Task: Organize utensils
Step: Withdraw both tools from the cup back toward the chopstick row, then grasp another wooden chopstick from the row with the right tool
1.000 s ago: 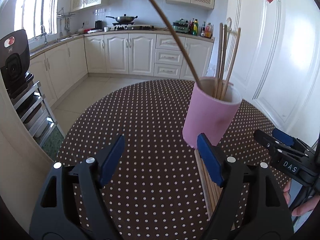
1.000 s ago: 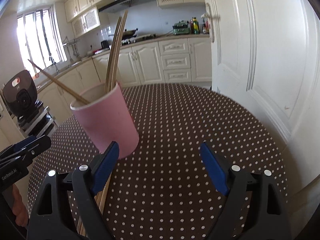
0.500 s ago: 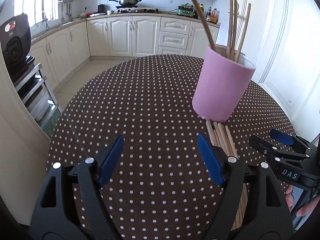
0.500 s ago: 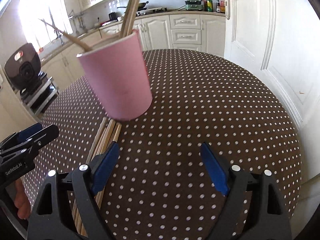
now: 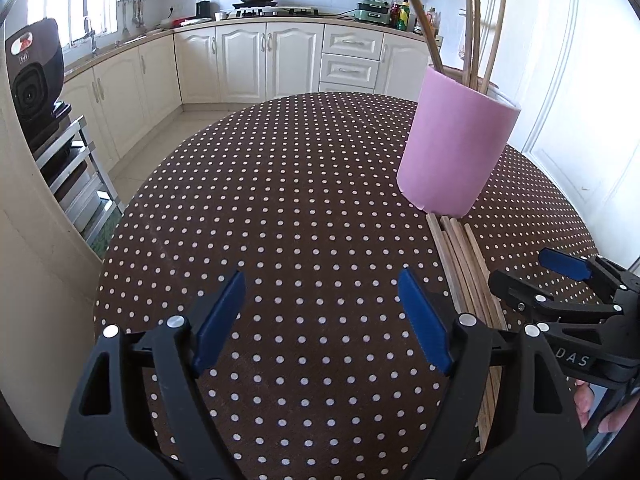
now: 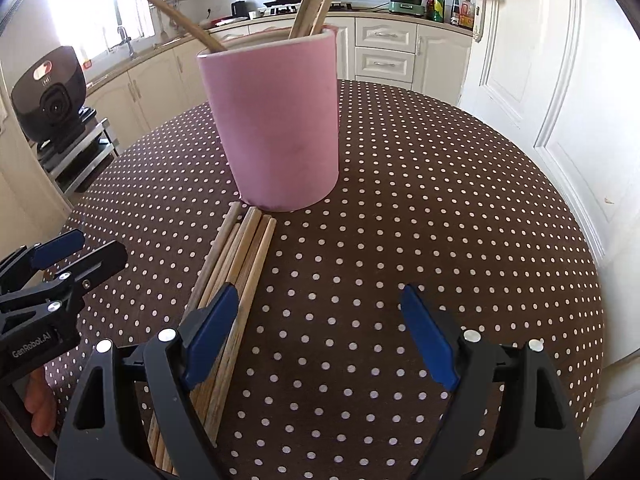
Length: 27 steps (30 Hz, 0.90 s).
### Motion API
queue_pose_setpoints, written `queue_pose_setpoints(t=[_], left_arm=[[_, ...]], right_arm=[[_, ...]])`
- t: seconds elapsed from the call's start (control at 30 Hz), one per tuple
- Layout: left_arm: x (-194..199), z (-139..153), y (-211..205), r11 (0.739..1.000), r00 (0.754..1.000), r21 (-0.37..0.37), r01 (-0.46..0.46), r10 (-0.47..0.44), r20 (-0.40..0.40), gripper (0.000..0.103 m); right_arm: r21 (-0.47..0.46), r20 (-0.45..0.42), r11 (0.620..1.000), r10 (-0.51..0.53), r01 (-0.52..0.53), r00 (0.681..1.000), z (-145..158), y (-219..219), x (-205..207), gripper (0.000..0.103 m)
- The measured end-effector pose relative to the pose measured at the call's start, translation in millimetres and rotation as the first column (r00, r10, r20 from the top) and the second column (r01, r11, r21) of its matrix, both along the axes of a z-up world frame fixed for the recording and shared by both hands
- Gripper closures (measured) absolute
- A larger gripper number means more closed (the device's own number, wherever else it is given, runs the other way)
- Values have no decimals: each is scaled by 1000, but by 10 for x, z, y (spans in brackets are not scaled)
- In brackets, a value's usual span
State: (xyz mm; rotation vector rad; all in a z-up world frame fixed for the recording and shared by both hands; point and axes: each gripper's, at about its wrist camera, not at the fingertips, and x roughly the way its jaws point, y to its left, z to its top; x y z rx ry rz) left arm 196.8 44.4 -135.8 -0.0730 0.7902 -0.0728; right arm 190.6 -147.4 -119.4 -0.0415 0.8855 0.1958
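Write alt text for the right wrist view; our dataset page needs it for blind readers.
The open right tool hovers over a polka-dot table, holding nothing. Loose wooden chopsticks lie in a bundle before a pink cup that holds more chopsticks; the left tool is at the left edge.

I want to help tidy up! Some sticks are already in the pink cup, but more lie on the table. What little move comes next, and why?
Probably the right gripper should dip down and left onto the sticks on the table. It is open and empty, and its left finger already sits over that bundle. The pink cup stands just beyond, so a lifted stick has a short trip.
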Motion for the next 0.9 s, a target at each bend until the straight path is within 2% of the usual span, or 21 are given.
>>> queue_pose_setpoints(t=[0.43, 0.6, 0.67, 0.83, 0.9], left_arm=[[-46, -32, 188, 1000, 1000, -20, -24, 24, -1, 23], [-41, -33, 219, 999, 1000, -20, -28, 28, 0, 23], [-41, -37, 228, 999, 1000, -20, -30, 30, 0, 23], [-44, -41, 239, 999, 999, -21, -34, 34, -3, 23], [-41, -36, 224, 999, 999, -17, -34, 34, -2, 23]], right_arm=[[-66, 15, 997, -38, 39, 999, -19, 53, 0, 25], [-72, 12, 997, 1, 0, 1000, -23, 175, -47, 49], [-95, 0, 995, 9, -9, 1000, -44, 227, -56, 51], [-96, -21, 994, 40, -42, 999, -20, 287, -91, 69], [-100, -22, 993, 61, -63, 998, -19, 311, -122, 80]])
